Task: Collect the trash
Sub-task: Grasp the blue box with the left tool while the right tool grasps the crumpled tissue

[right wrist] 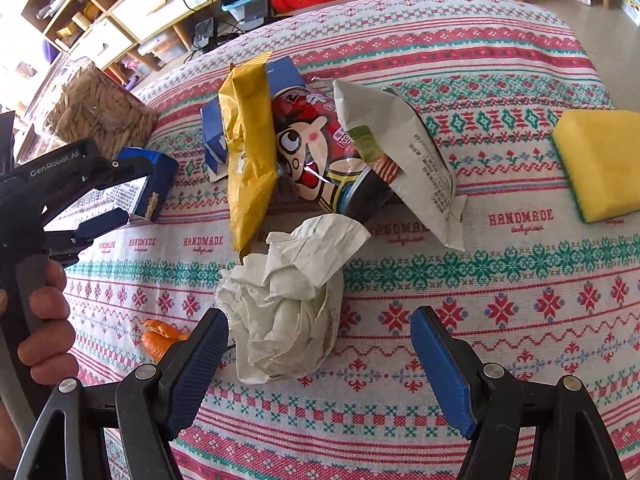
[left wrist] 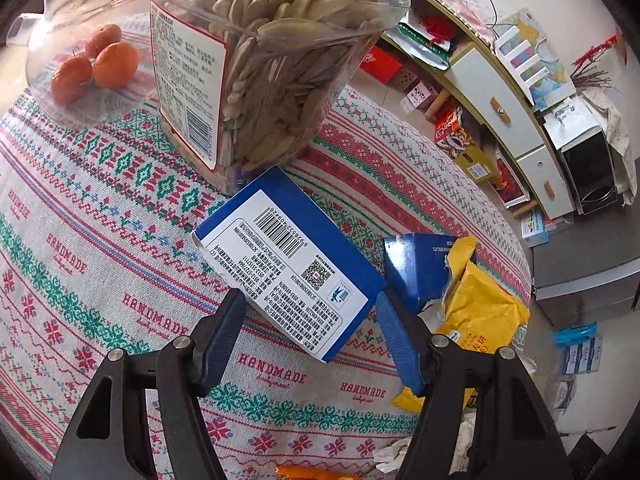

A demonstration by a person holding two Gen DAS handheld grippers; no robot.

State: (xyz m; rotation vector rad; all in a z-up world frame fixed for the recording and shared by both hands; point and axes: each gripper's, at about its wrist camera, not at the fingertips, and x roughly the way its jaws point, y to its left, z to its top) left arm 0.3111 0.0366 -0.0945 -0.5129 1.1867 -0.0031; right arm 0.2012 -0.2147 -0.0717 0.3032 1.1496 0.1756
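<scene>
My left gripper [left wrist: 310, 306] stands open around the near end of a blue and white carton [left wrist: 292, 258] lying on the tablecloth; whether the pads touch it I cannot tell. The same carton [right wrist: 154, 184] and left gripper [right wrist: 120, 190] show at the left of the right wrist view. My right gripper [right wrist: 320, 328] is open and empty, its jaws either side of a crumpled white paper [right wrist: 288, 300]. Beyond lie a yellow wrapper [right wrist: 248, 160], a cartoon snack bag [right wrist: 316, 152], a white wrapper [right wrist: 404, 152], another blue box [right wrist: 212, 136] and orange peel [right wrist: 160, 336].
A clear jar of seeds [left wrist: 272, 60] stands just beyond the carton, with a glass bowl of mandarins [left wrist: 94, 64] behind it. A yellow sponge [right wrist: 600, 160] lies at the right. The table edge [left wrist: 516, 248] drops to a cluttered floor and a cabinet [left wrist: 516, 120].
</scene>
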